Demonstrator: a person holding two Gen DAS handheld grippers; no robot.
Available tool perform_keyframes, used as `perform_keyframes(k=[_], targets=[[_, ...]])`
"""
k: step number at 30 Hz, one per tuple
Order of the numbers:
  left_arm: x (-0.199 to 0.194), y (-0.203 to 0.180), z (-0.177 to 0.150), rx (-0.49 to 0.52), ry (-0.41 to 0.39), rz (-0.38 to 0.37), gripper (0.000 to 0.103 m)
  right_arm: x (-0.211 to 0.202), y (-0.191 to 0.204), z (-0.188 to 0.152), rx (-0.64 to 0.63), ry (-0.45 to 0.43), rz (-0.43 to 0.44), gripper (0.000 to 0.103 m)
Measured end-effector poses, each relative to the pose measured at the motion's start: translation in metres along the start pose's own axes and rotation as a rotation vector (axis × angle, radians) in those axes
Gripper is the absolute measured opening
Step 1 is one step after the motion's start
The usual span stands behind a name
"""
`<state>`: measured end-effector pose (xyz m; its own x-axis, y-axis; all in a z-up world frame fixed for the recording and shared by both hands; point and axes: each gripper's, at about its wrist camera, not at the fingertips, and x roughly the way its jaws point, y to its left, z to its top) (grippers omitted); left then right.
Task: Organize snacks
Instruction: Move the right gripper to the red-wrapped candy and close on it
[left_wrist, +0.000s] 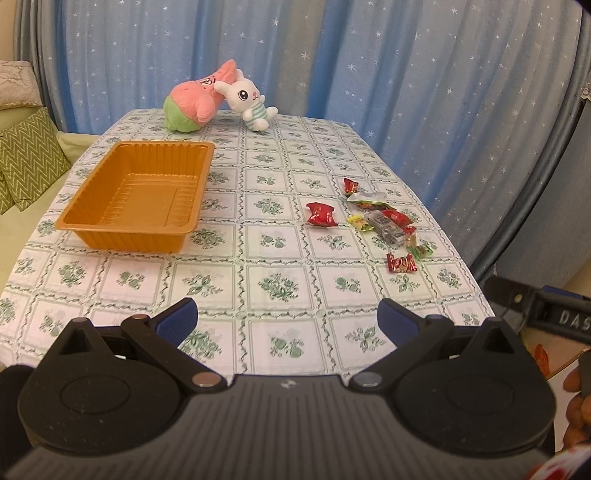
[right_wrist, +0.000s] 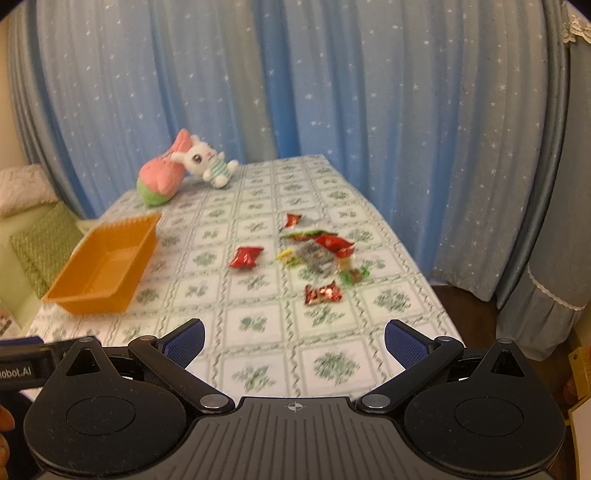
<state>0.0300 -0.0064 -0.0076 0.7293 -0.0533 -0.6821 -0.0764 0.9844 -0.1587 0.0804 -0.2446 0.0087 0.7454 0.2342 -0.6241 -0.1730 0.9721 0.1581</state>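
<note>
An empty orange plastic tray (left_wrist: 92, 227) (right_wrist: 88, 295) stands on the left of the table. Several wrapped snacks lie loose on the right: a red packet (left_wrist: 321, 215) (right_wrist: 245, 257) apart from the rest, a pile of mixed wrappers (left_wrist: 386, 221) (right_wrist: 319, 251), and a red-gold candy (left_wrist: 401, 263) (right_wrist: 323, 292) nearest me. My left gripper (left_wrist: 288, 321) hovers open over the near table edge, nothing between its blue pads. My right gripper (right_wrist: 294, 341) is likewise open and empty, short of the snacks.
Two plush toys, a pink-green one (left_wrist: 195, 101) (right_wrist: 159, 179) and a white rabbit (left_wrist: 249, 99) (right_wrist: 207, 160), lie at the table's far end. A floral tablecloth (left_wrist: 273, 192) covers the table. Blue starred curtains hang behind. A green cushion (left_wrist: 26, 155) sits left.
</note>
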Motion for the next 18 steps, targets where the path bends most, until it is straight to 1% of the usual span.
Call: perform_keyframes(k=[6,10,16,18], targets=[[0.038,-0.006,0.021,0.019,0.011,-0.028,0.103,0.02,-0.019,0.024,-0.007,-0.019,-0.03,0.103],[0.074,-0.005,0.035,0.02,0.024,-0.04,0.102,0.043,-0.036,0.036,-0.017,-0.02,-0.051,0.103],[0.127,0.003,0.054,0.028,0.047,-0.024,0.099,0.089,-0.054,0.039,-0.03,-0.001,-0.035,0.102],[0.144,0.006,0.058,0.028,0.055,-0.018,0.099,0.108,-0.055,0.035,-0.039,0.011,-0.023,0.099]])
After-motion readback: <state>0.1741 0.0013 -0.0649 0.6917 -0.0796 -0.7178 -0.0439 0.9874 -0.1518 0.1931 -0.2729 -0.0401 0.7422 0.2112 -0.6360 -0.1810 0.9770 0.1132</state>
